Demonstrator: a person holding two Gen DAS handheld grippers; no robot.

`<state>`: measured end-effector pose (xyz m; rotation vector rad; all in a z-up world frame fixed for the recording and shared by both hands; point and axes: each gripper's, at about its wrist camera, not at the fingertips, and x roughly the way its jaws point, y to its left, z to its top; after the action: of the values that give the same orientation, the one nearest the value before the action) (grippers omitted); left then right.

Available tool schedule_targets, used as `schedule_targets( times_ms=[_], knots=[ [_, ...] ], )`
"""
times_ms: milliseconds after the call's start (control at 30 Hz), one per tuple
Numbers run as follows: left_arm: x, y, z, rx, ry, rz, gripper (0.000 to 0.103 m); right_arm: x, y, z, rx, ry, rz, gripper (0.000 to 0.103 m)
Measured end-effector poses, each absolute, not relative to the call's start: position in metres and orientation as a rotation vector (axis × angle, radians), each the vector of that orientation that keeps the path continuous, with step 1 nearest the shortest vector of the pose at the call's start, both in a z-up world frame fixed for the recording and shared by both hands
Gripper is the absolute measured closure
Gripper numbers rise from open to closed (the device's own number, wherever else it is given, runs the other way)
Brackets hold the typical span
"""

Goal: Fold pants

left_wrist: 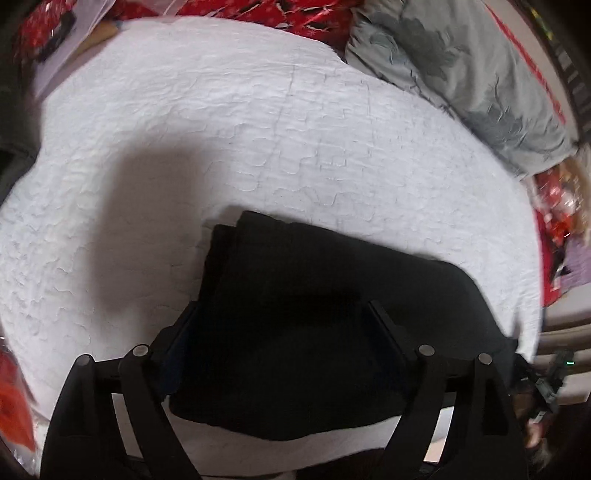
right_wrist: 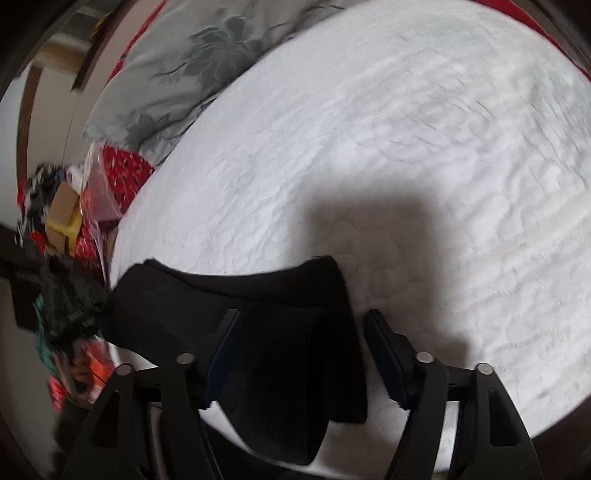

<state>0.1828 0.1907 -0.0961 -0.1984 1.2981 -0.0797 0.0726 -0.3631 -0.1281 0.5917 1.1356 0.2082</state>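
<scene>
Most of what lies ahead of both our grippers is a white quilted bedspread [left_wrist: 258,122], stretching away from the fingertips in each wrist view. Beyond it, far ahead of our left gripper and off to its right, a grey pillow [left_wrist: 461,70] with a dark floral print rests against red patterned bedding [left_wrist: 266,11].

Next in size come the black pants [left_wrist: 314,314], folded into a compact, layered rectangle on the bedspread directly under our left gripper [left_wrist: 282,314]. Its 2 fingers stand wide apart above the bundle, and they grip nothing that we can see. Whether the tips touch the cloth, we cannot tell.

Our right gripper [right_wrist: 303,321] is also spread wide, with 1 end of the pants [right_wrist: 229,295] lying between and left of its fingers. A thicker folded edge sits between the pads; we see no pinch on it.

Left of the right gripper, past the bed's edge, sits a blurred cardboard box [right_wrist: 62,210].
</scene>
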Motion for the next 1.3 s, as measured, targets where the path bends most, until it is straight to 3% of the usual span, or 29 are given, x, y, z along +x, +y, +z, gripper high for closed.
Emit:
schedule_targets(
  times_ms=[67,100,133,167,200,767,1067,1233,1300],
  knots=[
    [0.178,0.178,-0.096,-0.132,1.276,-0.057,0.023,0.072,-0.348,-0.123,0.478,1.127,0.238,0.043],
    [0.175,0.174,-0.095,-0.125,1.269,-0.052,0.031,0.073,-0.341,-0.123,0.435,1.137,0.241,0.076],
    [0.172,0.172,-0.095,-0.135,1.266,-0.059,0.059,0.073,-0.339,-0.124,0.414,1.150,0.250,0.087],
    [0.171,0.170,-0.096,-0.181,1.288,-0.090,0.092,0.074,-0.338,-0.123,0.407,1.146,0.251,0.087],
    [0.170,0.170,-0.100,-0.251,1.318,-0.118,0.098,0.074,-0.338,-0.121,0.402,1.145,0.252,0.087],
    [0.182,0.093,-0.032,-0.378,1.208,-0.215,0.097,0.127,-0.425,-0.052,0.471,0.981,0.231,0.088],
    [0.182,0.103,-0.094,-0.351,1.379,-0.097,0.096,0.145,-0.482,-0.098,0.504,1.052,0.077,0.088],
    [0.163,0.120,-0.101,-0.408,1.392,-0.138,0.093,0.143,-0.486,-0.112,0.545,1.081,0.059,0.077],
    [0.157,0.132,-0.093,-0.475,1.362,-0.157,0.081,0.134,-0.495,-0.107,0.556,1.067,0.033,0.069]
  ],
)
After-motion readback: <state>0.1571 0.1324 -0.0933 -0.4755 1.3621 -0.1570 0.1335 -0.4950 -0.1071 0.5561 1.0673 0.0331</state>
